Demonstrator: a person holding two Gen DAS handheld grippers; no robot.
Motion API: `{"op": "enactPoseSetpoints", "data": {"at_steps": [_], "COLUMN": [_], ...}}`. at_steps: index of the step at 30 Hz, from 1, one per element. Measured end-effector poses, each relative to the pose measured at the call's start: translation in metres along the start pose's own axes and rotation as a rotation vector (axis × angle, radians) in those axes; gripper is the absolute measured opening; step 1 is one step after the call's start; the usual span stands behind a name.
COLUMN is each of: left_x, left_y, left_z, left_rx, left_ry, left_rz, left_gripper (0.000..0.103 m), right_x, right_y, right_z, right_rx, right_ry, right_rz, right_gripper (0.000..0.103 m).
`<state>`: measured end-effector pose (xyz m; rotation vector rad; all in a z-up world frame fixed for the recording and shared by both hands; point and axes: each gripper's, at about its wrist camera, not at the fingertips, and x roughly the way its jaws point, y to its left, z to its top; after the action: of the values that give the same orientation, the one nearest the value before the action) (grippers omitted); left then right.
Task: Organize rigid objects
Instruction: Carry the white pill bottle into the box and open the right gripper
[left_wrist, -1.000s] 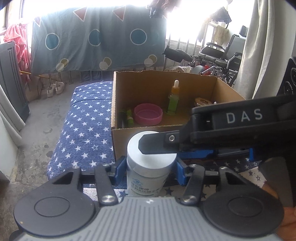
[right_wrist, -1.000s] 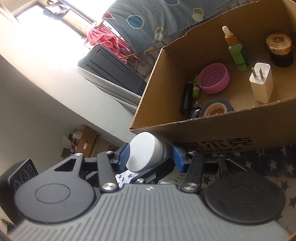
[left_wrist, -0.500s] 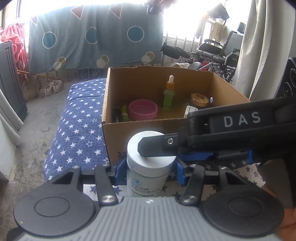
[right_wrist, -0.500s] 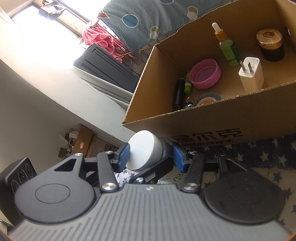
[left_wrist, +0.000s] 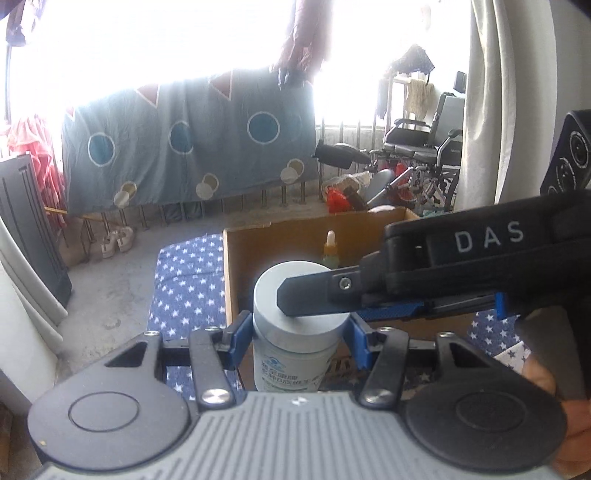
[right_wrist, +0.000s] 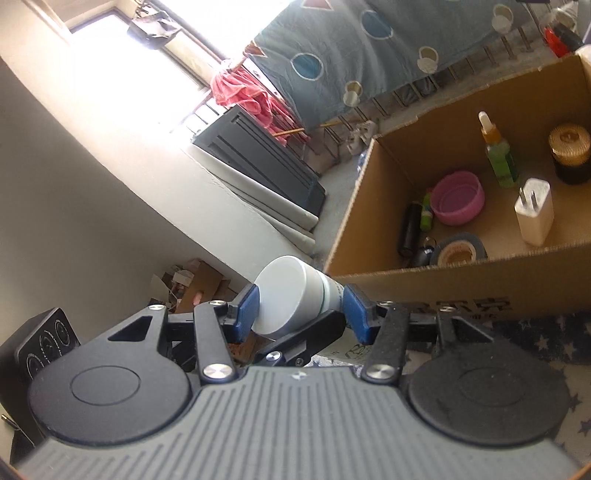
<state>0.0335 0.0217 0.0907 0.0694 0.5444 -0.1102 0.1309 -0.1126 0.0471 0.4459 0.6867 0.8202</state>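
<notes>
From the left wrist, the left hand-held gripper (left_wrist: 297, 338) is clamped on the body of a white jar (left_wrist: 295, 328), held upright just in front of the cardboard box (left_wrist: 258, 243); the right hand-held gripper's finger crosses the jar's lid. Only a dropper bottle (left_wrist: 330, 251) shows inside the box here. From the right wrist, the right hand-held gripper (right_wrist: 301, 314) has its blue pads to either side of the jar's lid (right_wrist: 284, 295), apparently closed on it. The box already holds the dropper bottle, a pink bowl (right_wrist: 457, 197), a white charger plug (right_wrist: 535, 212), a gold-lidded jar (right_wrist: 569, 153), a tape roll (right_wrist: 460, 251) and some dark small items. The jar is still outside, so placing it remains.
</notes>
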Motion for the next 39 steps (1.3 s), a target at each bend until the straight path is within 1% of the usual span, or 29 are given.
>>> {"op": "enactPoseSetpoints", "data": {"at_steps": [3, 6, 9, 11, 15, 20, 23, 27, 33, 36, 39], "left_x": [-0.004, 0.001, 0.014, 0.028, 0.063, 0.114, 0.141, 0.173, 0.202, 0.208, 0.211], "left_y": [-0.009, -0.023, -0.039, -0.051, -0.069, -0.086, -0.09, -0.092, -0.092, -0.094, -0.094], "left_z": [0.02, 0.04, 0.057, 0.066, 0.077, 0.075, 0.068, 0.059, 0.053, 0.051, 0.048], "left_rx": [0.033, 0.063, 0.088, 0.097, 0.093, 0.087, 0.082, 0.07, 0.052, 0.054, 0.05], "left_ry": [-0.047, -0.082, -0.101, -0.1, -0.058, 0.023, 0.079, 0.146, 0.215, 0.239, 0.254], "left_rz": [-0.01, -0.032, -0.07, -0.104, -0.178, -0.254, -0.28, -0.302, -0.328, -0.337, -0.356], "left_gripper": [0.055, 0.055, 0.055, 0.055, 0.055, 0.055, 0.055, 0.055, 0.055, 0.055, 0.054], "right_x": [-0.017, -0.035, -0.054, -0.066, -0.086, -0.098, -0.098, -0.081, -0.053, -0.045, -0.043], "right_y": [0.013, 0.017, 0.013, 0.007, -0.022, -0.072, -0.103, -0.139, -0.161, -0.165, -0.168], "right_z": [0.016, 0.032, 0.048, 0.058, 0.077, 0.086, 0.085, 0.081, 0.079, 0.082, 0.082], "right_rx": [-0.056, -0.089, -0.102, -0.104, -0.067, 0.0, 0.041, 0.079, 0.05, 0.024, 0.008], "right_ry": [-0.05, -0.101, -0.148, -0.173, -0.2, -0.207, -0.195, -0.158, -0.107, -0.094, -0.095], "right_rz": [0.01, 0.008, -0.008, -0.029, -0.078, -0.143, -0.174, -0.212, -0.28, -0.314, -0.327], "right_gripper": [0.051, 0.051, 0.052, 0.052, 0.052, 0.052, 0.052, 0.052, 0.052, 0.052, 0.052]}}
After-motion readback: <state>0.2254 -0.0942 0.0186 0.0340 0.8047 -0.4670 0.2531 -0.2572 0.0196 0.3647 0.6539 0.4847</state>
